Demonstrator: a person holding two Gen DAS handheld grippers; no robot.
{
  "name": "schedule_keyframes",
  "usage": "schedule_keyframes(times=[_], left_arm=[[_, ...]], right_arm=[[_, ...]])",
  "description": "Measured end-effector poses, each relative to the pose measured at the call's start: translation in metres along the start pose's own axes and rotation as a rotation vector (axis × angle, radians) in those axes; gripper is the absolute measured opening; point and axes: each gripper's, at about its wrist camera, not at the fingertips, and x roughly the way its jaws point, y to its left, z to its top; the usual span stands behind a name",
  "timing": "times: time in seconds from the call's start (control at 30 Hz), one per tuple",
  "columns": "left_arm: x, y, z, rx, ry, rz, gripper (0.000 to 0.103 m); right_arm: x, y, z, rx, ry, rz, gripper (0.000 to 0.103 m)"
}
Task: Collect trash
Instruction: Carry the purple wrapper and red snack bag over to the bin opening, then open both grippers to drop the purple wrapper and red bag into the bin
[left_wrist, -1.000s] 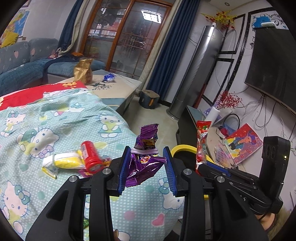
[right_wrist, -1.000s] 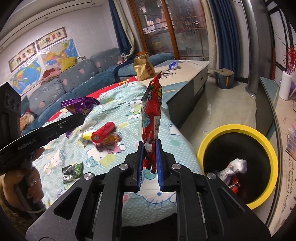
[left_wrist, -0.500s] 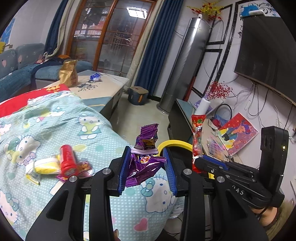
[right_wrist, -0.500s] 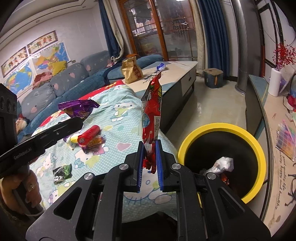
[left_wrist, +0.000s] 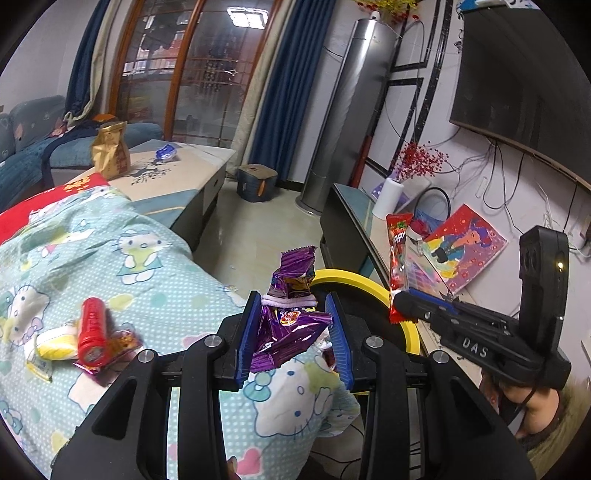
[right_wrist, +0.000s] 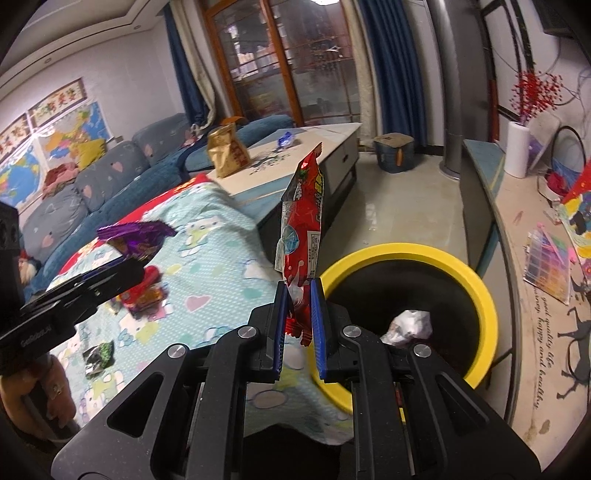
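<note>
A gold bag stands on the coffee table; a television hangs opposite.

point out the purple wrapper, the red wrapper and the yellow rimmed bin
purple wrapper (left_wrist: 286, 328), left wrist view, crinkled middle between the tongs
red wrapper (right_wrist: 303, 225), right wrist view, printed face above the tongs
yellow rimmed bin (right_wrist: 476, 291), right wrist view, right side of the rim
</note>
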Motion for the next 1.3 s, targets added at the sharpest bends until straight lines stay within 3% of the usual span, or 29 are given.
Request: schedule_keyframes(times=[0.7,1.3], left_arm=[[0.042,-0.044,-0.005,0.089,0.059,-0.059,0.034],[0.096,-0.072,-0.022,0.132,0.138,-0.108,0.035]], right_arm=[[0.005,-0.074,0.001,0.125,0.01,-0.133,0.009],[0.025,-0.108,-0.015,0.176,0.089,-0.164,0.009]])
